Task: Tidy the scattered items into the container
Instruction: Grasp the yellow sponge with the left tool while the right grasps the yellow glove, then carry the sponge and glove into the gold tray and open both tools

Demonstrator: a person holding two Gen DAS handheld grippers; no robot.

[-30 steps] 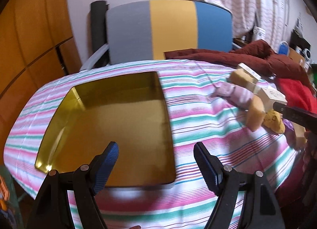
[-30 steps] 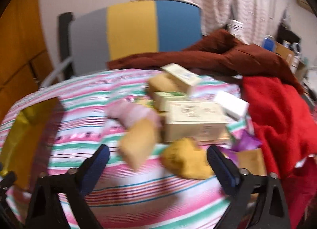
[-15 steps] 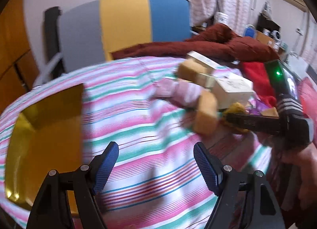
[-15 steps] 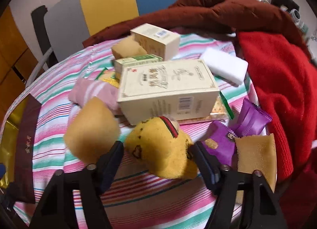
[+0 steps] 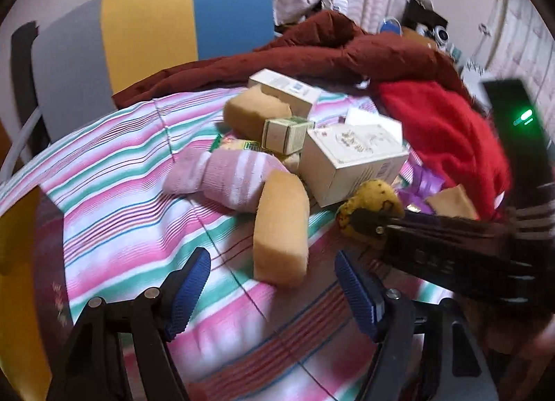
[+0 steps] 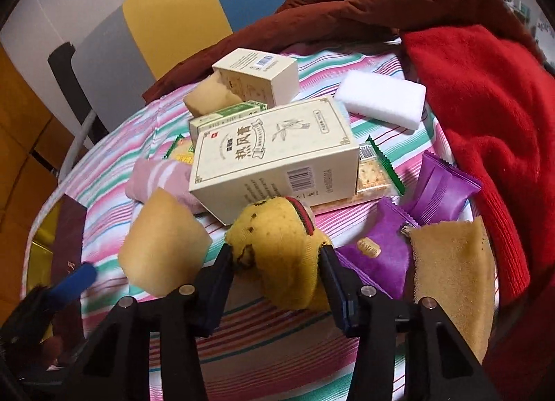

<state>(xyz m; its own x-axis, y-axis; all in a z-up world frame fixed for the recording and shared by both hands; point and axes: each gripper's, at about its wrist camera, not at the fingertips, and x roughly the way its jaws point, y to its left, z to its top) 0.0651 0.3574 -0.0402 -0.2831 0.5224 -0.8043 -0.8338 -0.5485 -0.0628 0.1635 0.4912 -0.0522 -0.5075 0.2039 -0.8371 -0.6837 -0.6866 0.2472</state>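
My right gripper (image 6: pixel 275 259) is shut on a yellow rolled sock (image 6: pixel 277 245) at the near edge of the pile; it also shows in the left wrist view (image 5: pixel 367 208). My left gripper (image 5: pixel 272 283) is open and empty, just short of a tan sponge (image 5: pixel 281 231). Behind lie a pink striped sock (image 5: pixel 225 175), a large cream box (image 6: pixel 274 155), smaller boxes (image 6: pixel 256 73), a white sponge (image 6: pixel 381 99), purple packets (image 6: pixel 440 189) and another tan sponge (image 6: pixel 451 279). The gold container (image 5: pixel 17 283) shows at the left edge.
A striped cloth (image 5: pixel 121 165) covers the table. A red garment (image 6: pixel 485 116) and a dark red blanket (image 6: pixel 347 9) lie at the right and back. A grey, yellow and blue chair back (image 5: pixel 149 26) stands behind the table.
My left gripper swung right from over the gold container to the pile. My right gripper moved forward and closed on the yellow sock.
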